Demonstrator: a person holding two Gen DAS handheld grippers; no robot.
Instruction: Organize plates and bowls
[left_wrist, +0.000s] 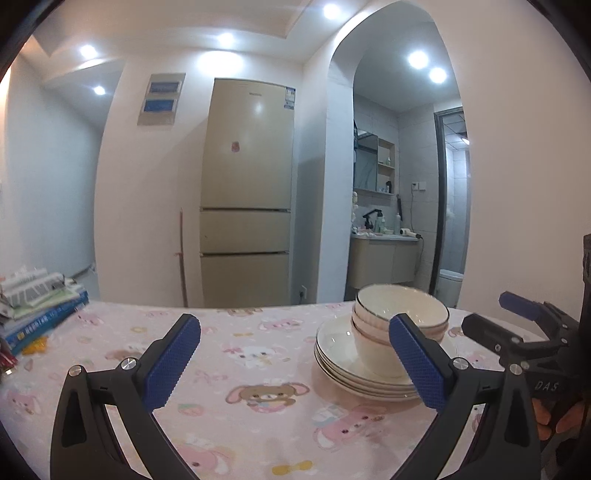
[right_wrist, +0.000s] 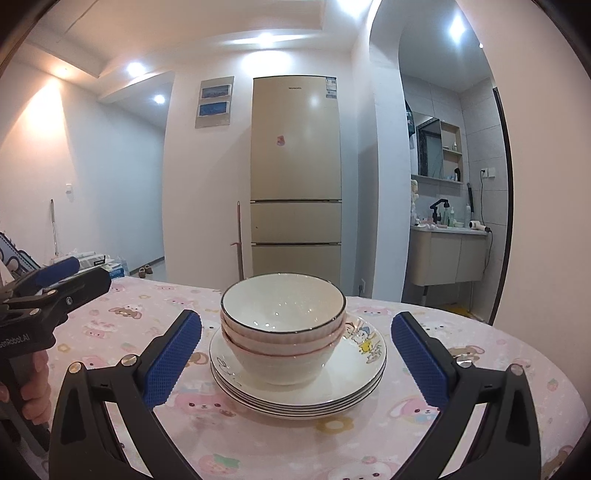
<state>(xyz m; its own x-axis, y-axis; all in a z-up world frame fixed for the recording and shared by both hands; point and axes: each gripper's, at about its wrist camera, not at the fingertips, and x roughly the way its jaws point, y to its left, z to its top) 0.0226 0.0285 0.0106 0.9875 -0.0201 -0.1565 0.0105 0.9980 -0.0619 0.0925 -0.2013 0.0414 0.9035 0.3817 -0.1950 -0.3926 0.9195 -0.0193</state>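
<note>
Left wrist: books (left_wrist: 40, 310) beside tablecloth (left_wrist: 240, 354)

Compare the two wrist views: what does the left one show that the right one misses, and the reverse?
Only the left wrist view shows the book pile at the table's left edge. Only the right wrist view shows the cartoon print on the top plate. Both show the nested bowls on the plate stack, the fridge, and both open, empty grippers: right gripper, left gripper.

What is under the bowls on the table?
A stack of plates sits under the nested bowls. The top plate shows cartoon drawings near its rim. Its middle is covered by the bottom bowl, so nothing there can be seen.
</note>
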